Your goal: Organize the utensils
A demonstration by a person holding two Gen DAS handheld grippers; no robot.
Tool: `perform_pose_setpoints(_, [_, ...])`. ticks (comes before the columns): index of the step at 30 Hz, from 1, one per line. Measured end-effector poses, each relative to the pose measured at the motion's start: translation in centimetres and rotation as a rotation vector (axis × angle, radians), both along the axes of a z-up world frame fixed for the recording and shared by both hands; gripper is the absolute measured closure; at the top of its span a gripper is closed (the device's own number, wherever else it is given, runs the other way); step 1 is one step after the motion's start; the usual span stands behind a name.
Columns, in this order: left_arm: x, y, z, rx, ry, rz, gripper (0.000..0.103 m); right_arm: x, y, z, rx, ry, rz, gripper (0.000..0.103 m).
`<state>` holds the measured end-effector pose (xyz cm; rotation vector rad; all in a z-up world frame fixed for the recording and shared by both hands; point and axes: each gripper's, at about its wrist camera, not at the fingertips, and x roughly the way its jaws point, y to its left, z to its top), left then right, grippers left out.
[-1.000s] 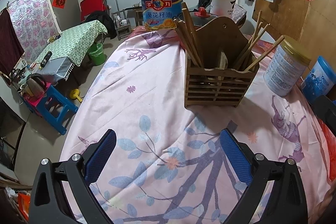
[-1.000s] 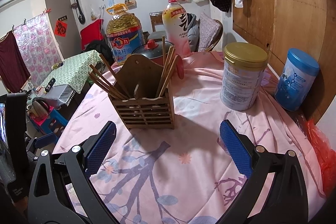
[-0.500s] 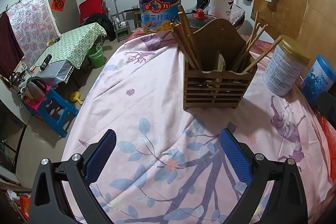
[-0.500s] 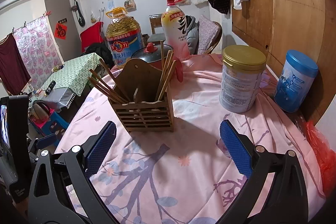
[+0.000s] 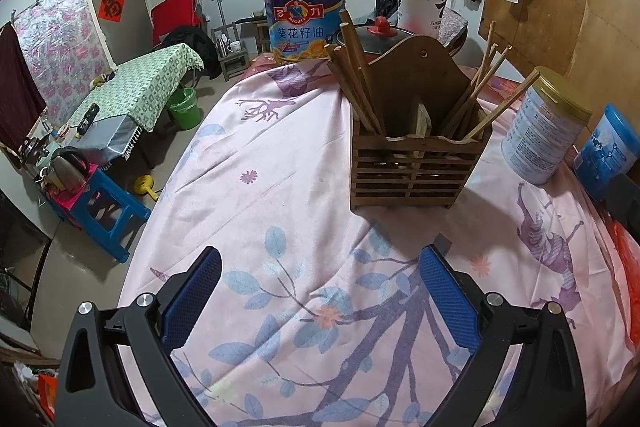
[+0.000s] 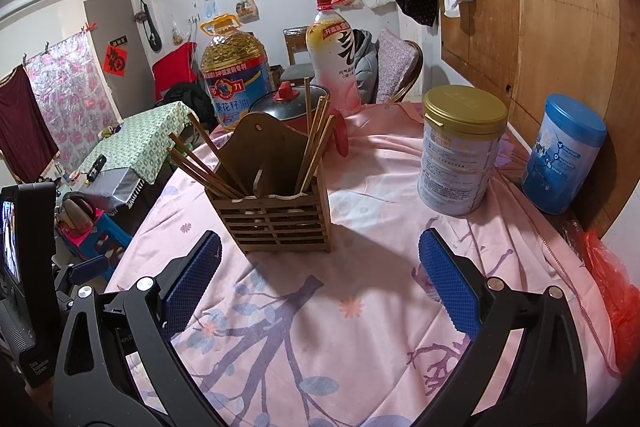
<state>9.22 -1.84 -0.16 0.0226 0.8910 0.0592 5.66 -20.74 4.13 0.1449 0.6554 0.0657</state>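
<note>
On the pink floral cloth [image 5: 280, 155], the wooden utensil holder [image 5: 416, 163] is standing with chopsticks [image 5: 360, 83] splayed in both end compartments. We are drawing both grippers closer than a second ago; left gripper [image 5: 320, 291] and right gripper [image 6: 318, 267] are hanging wide open, holding nothing. We judge a chopstick grasp is coming, beside the gold-lidded tin [image 6: 460, 151].

Wooden chopstick holder [image 5: 416, 163] slightly nearer and lower in both wrist views than before.
</note>
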Motion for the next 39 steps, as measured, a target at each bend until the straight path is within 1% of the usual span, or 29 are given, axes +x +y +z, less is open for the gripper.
perform_pose_setpoints(25, [0.4, 0.1, 0.1, 0.009, -0.004, -0.002, 0.006, 0.1, -0.2, 0.0, 0.006, 0.003, -0.001, 0.007])
perform_pose_setpoints(39, [1.2, -0.4, -0.1, -0.005, 0.005, -0.039, 0.006, 0.2, -0.2, 0.0, 0.009, 0.005, -0.003, 0.007])
